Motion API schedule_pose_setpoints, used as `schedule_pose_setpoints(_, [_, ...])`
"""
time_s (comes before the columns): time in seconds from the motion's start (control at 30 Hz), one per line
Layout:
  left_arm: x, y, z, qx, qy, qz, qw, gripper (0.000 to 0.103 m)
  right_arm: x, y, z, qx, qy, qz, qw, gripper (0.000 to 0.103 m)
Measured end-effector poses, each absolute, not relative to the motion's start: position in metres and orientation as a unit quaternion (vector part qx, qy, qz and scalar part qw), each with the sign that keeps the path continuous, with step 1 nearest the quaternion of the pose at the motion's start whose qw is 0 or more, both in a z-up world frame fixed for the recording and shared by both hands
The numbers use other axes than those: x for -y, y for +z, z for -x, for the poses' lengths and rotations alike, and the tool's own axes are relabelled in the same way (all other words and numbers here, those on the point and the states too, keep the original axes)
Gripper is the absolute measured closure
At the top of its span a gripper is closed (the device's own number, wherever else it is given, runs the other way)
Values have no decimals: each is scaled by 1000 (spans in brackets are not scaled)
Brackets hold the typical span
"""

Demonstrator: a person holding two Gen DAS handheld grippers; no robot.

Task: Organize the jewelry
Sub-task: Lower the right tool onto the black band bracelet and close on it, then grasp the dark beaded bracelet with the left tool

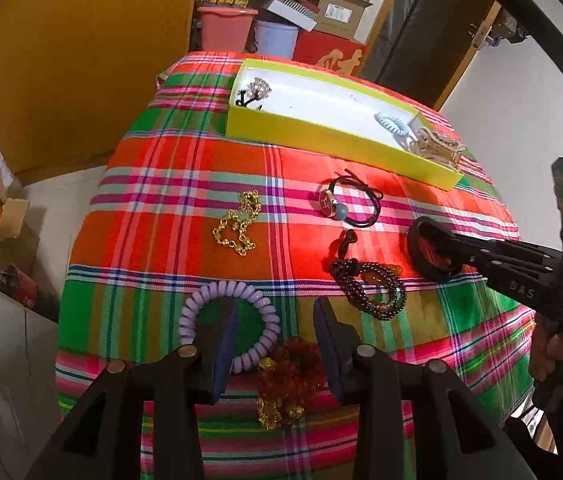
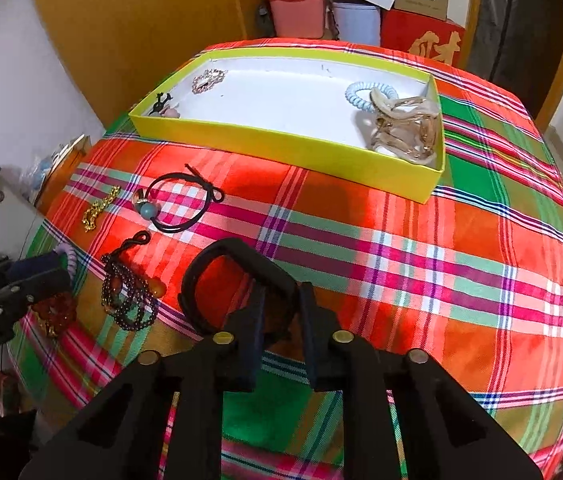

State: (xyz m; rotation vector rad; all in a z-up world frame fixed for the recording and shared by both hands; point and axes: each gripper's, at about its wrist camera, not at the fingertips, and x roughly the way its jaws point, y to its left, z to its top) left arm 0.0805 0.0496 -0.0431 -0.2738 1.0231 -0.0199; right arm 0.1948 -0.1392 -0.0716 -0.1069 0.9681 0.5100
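My right hand-held gripper clenched on black hair band, its loop just ahead over bench; light, soft, stretchy, best pinched across the band; left hand-held gripper released, straddling purple coil tie.

The red bead bracelet lies partly behind the left gripper; its near side, with the gold charms, is covered by the gripper body. The purple coil hair tie passes behind the left finger, so the lower part of its ring is hidden. In the right wrist view, this hair tie shows only as a short arc beyond the left gripper. The black band is clamped in the right gripper; its near portion is concealed between the fingers. The yellow box wall hides the lower parts of the small ornaments in its far corner; their type cannot be determined. The hand on the right gripper is cut off by the picture's edge.
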Motion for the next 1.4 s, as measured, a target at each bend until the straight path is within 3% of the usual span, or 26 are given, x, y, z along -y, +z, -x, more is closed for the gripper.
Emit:
schedule_pose_setpoints(0.53, [-10,-47,-114,-493,-61,113,861,65,165,-66,-184,-456,233,30,859,90])
schedule_pose_setpoints(0.83, [17,-53,-116,-488,-29,24,872,65,173,-65,-183,-455,230,17,860,90])
schedule_pose_setpoints(0.87, [22,-54,-117,-485,-24,7,874,67,173,-65,-183,-455,230,16,860,90])
schedule_pose_setpoints(1.0, [27,-53,-119,-476,-21,-9,879,92,175,-61,-180,-451,231,13,862,90])
schedule_pose_setpoints(1.4, [7,-22,-102,-448,-23,41,893,96,187,-43,-168,-433,230,5,872,90])
